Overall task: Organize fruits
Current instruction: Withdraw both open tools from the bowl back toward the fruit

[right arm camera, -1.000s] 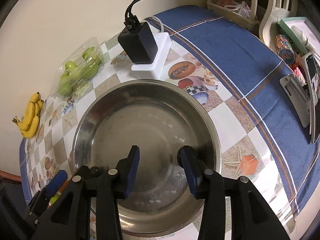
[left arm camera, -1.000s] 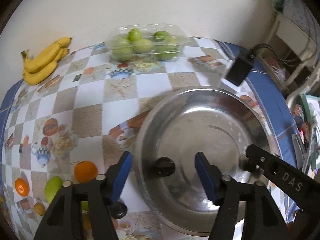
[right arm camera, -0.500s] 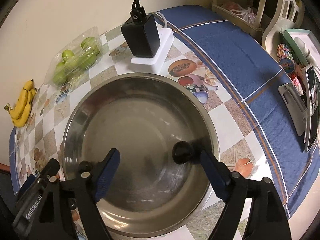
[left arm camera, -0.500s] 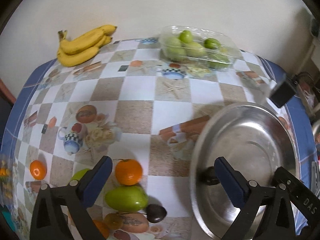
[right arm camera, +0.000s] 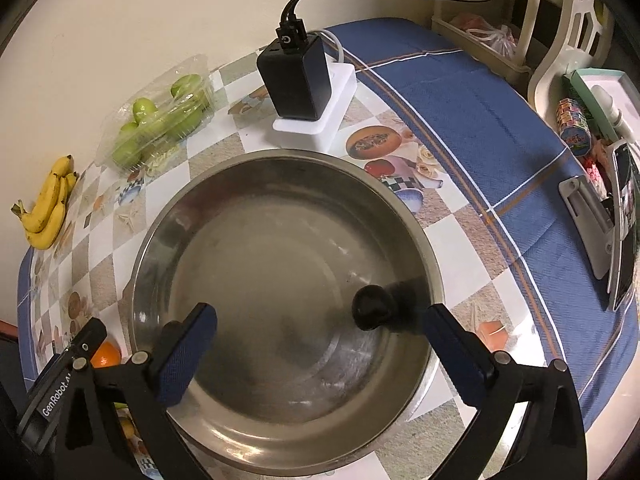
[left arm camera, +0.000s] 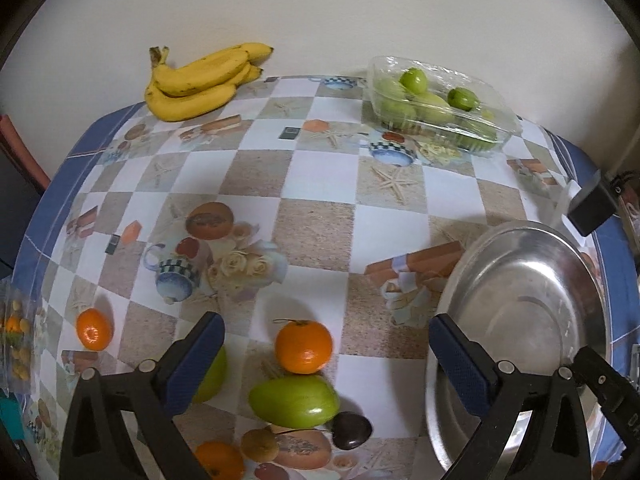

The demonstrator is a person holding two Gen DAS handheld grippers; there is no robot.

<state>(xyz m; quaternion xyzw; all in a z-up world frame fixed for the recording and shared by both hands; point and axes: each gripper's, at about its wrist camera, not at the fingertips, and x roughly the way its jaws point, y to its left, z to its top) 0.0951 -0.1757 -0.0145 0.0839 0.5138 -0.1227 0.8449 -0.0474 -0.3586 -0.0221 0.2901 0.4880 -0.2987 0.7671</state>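
Left gripper hangs over loose fruit on the bench, fingers spread wide and gripping nothing; an orange and a green mango lie touching between them. A dark plum sits against the mango. Right gripper fingers are opening over the steel bowl, nothing between them; a dark plum rests inside. Bananas and a clear fruit punnet sit by the wall. A black charger stands just behind the bowl
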